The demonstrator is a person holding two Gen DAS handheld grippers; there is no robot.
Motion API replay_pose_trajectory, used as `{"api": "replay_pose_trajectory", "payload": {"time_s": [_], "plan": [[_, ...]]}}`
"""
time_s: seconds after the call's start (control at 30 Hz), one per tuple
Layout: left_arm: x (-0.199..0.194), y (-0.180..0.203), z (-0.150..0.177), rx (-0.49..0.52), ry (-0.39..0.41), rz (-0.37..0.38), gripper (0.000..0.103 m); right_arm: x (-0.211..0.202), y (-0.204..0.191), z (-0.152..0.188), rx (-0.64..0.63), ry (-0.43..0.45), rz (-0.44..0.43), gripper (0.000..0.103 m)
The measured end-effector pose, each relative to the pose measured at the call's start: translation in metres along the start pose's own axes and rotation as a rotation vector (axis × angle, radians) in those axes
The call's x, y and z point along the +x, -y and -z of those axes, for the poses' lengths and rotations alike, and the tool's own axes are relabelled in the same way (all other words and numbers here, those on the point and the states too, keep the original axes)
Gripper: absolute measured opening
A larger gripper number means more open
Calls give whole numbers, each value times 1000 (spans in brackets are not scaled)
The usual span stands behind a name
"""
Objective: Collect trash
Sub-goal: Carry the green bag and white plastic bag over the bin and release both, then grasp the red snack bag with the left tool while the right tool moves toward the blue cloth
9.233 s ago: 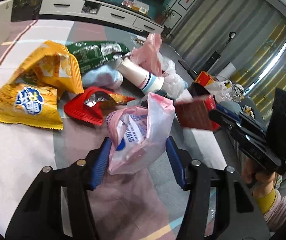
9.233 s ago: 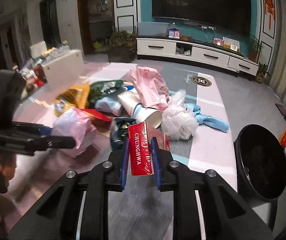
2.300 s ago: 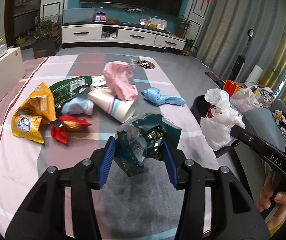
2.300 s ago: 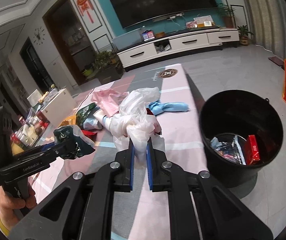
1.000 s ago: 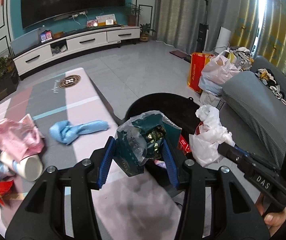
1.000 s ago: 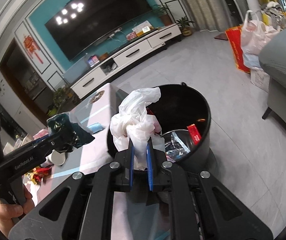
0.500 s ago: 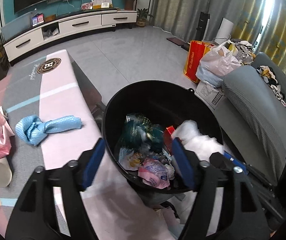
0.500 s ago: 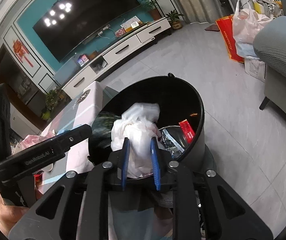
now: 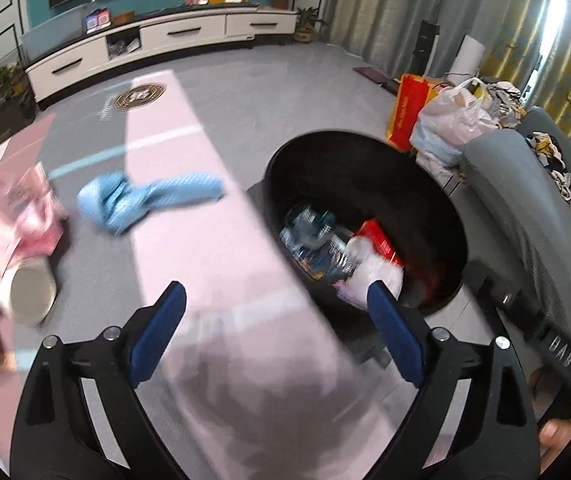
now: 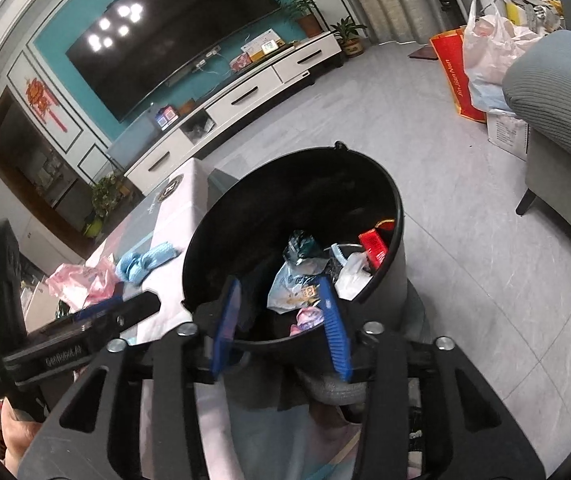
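Nearest in the right wrist view, the right gripper hangs over the near rim of the black bin, its blue fingers parted with nothing between them; they have just been opening. Past them the bin holds the white plastic bag, a dark green wrapper and a red carton, with a printed clear bag at the centre. At 9 o'clock the left gripper's black body reaches in from the edge of the view, a hand under it.

In the left wrist view, the left gripper stands spread wide and empty over the counter edge, having just been opening. The bin sits at 2 o'clock beyond its right finger. On the counter, a paper cup lies on its side at 9 o'clock, a pink bag beyond it, and a blue bag farther off at 11 o'clock. A grey sofa stands at 3 o'clock.
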State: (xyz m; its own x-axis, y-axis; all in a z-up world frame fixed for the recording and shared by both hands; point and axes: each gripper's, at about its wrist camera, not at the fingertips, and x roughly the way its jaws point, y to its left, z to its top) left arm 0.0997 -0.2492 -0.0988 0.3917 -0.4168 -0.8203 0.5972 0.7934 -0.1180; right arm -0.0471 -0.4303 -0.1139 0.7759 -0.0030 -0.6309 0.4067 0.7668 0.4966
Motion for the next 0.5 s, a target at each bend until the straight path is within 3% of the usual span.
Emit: {"api": "replay_pose_trajectory", "payload": {"time_s": [0.23, 0.5], "plan": [[-26, -32, 37, -54, -20, -38, 96, -3, -29, 7, -38, -50, -26, 67], [-66, -75, 78, -99, 19, -125, 97, -5, -82, 18, -164, -96, -78, 68]]}}
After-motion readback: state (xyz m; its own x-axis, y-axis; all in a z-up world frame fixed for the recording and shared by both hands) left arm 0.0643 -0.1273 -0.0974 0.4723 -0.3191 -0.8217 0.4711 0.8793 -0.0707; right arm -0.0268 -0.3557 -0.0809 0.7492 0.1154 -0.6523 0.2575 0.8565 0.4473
